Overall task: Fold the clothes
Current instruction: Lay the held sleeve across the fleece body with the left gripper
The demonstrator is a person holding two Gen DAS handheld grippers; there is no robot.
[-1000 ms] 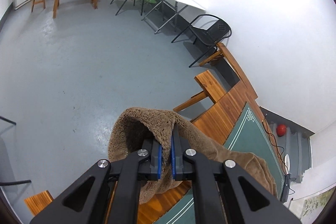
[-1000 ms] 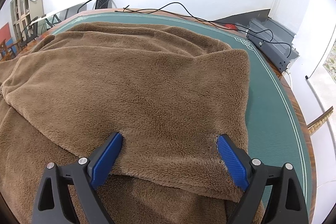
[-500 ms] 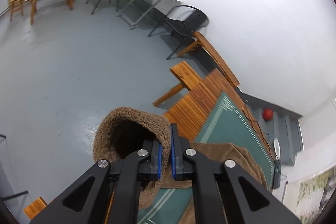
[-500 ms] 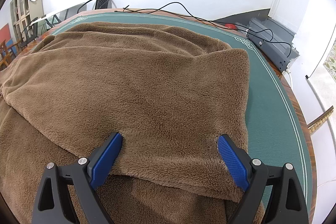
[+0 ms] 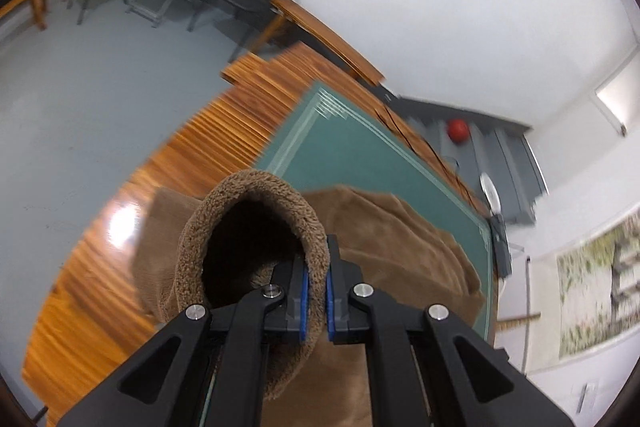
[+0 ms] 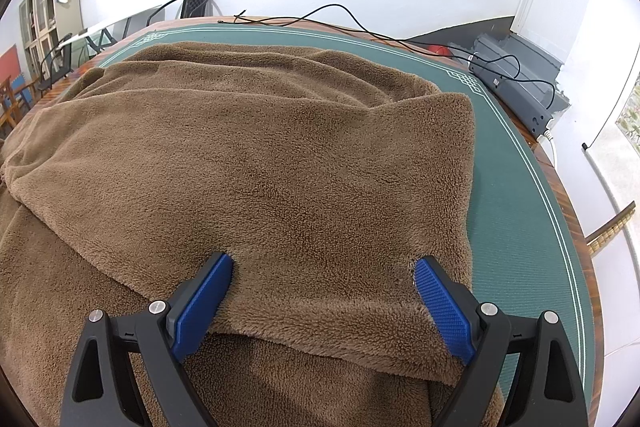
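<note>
Left gripper [image 5: 315,301]: clamped on cuff [image 5: 256,247], swung from floor side over mat [image 5: 360,163]; sleeve fold underway. Right gripper [image 6: 322,291]: apart, pinning fleece [image 6: 280,163], unmoved.

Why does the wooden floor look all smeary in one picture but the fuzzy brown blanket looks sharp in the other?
Left wrist view: motion blur streaks the wooden table, and glare makes a bright spot. Right wrist view: steady and sharp, so the blanket fibres show; fisheye bends the edges.
</note>
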